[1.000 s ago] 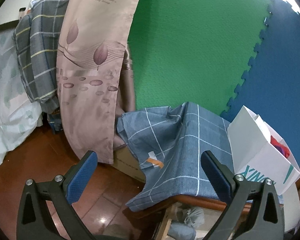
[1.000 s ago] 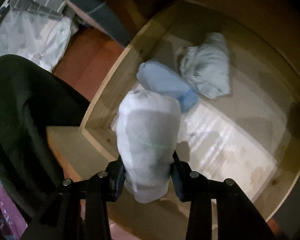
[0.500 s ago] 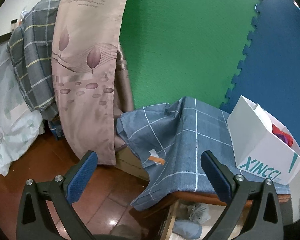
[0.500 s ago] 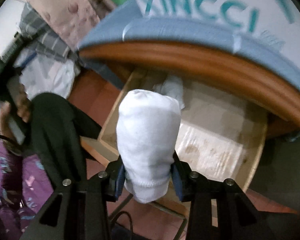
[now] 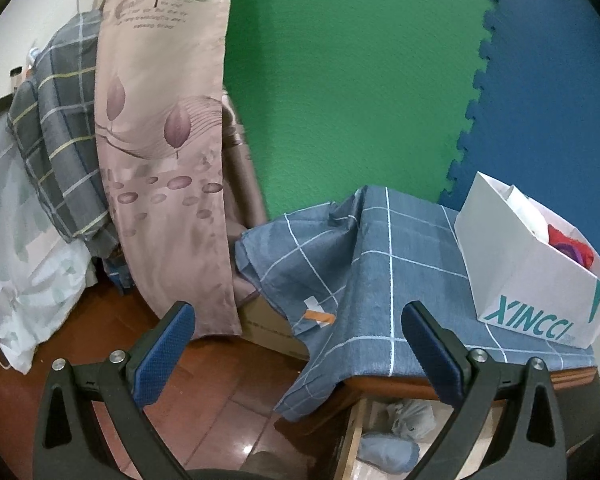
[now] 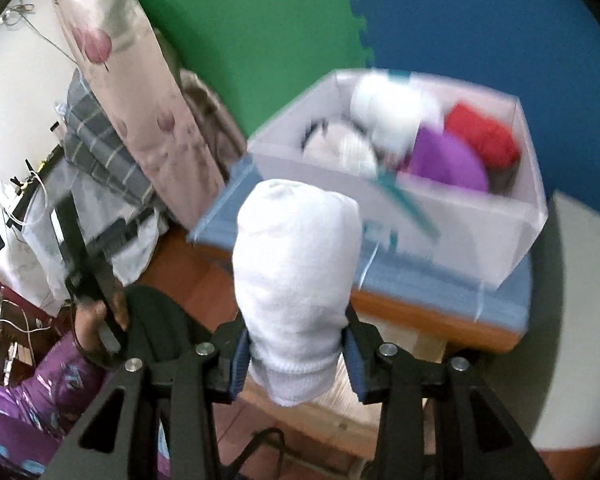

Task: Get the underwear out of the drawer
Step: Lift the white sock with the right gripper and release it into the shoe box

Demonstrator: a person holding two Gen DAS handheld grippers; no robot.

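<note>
Right gripper (image 6: 296, 354) jaws clenching white underwear (image 6: 296, 280), left gripper (image 5: 298, 332) released, box (image 5: 512, 280) (seemingly "XINCCI")

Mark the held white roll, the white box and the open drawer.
white roll (image 6: 296, 264), right wrist view, mid-body.
white box (image 5: 540, 292), left wrist view, front wall.
drawer (image 5: 354, 436), left wrist view, left wooden side.

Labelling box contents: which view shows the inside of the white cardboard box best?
The right wrist view: it looks down into the white cardboard box, showing white, purple and red rolled garments, though motion-blurred. The left wrist view shows the box side-on with its teal lettering; only a sliver of red and purple fabric peeks over the rim.
</note>
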